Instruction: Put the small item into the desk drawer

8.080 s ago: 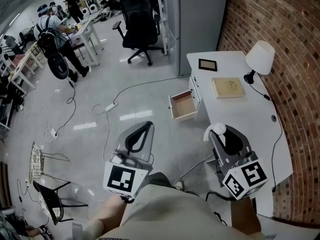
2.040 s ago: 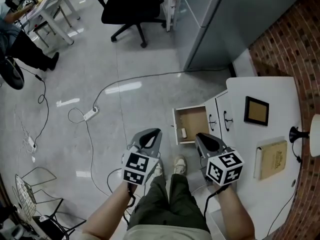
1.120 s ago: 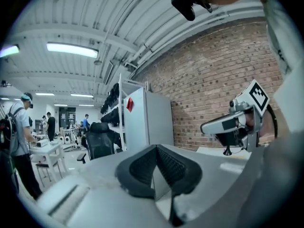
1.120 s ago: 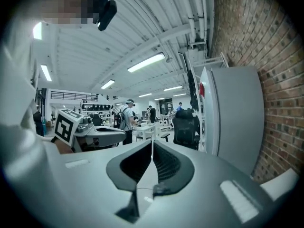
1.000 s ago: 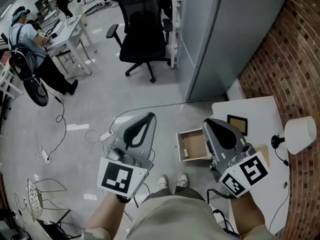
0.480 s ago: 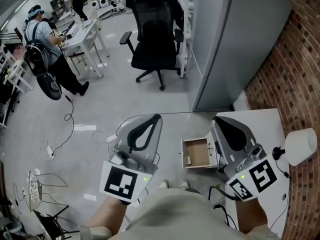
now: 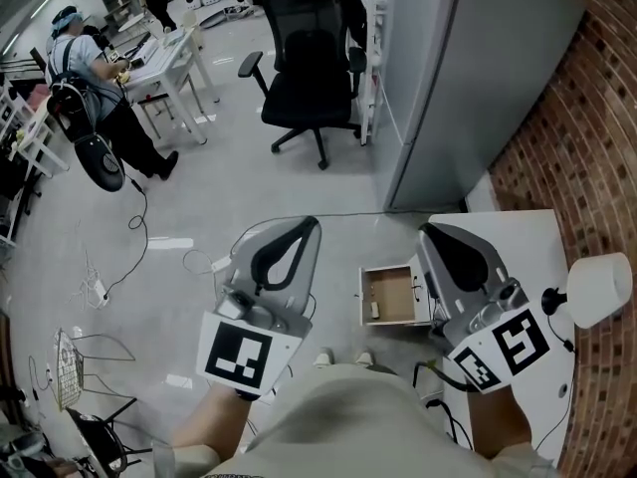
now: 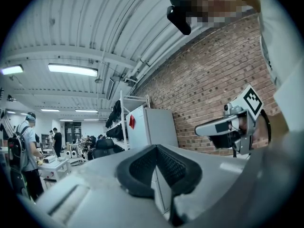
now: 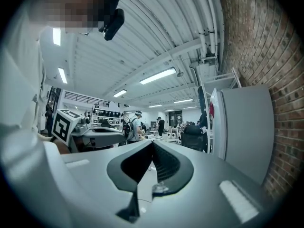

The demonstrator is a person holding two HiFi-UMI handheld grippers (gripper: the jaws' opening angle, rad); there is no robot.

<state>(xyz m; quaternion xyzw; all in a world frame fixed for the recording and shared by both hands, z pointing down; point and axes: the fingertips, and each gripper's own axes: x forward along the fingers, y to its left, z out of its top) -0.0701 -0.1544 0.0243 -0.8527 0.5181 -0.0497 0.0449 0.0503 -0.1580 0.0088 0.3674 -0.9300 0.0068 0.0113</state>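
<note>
The white desk (image 7: 528,247) stands at the right with its wooden drawer (image 7: 394,278) pulled open toward the floor. A small white item (image 7: 373,310) lies inside the drawer near its left wall. My right gripper (image 7: 428,230) is held above the drawer's right edge, shut and empty; the right gripper view shows its jaws (image 9: 152,142) closed together, pointing at the room. My left gripper (image 7: 311,223) hangs over the floor left of the drawer, also shut with nothing in it. The left gripper view has its closed jaws (image 8: 156,146) aimed toward the brick wall.
A white lamp (image 7: 595,289) stands on the desk. A grey cabinet (image 7: 468,78) and a brick wall (image 7: 587,118) rise behind it. A black office chair (image 7: 304,58) stands on the floor, cables (image 7: 149,252) trail at left, and a person (image 7: 85,68) is at far tables.
The white item once pinched in my right gripper now lies in the open drawer. Over the last second both grippers stayed shut and the view tilted slightly.
</note>
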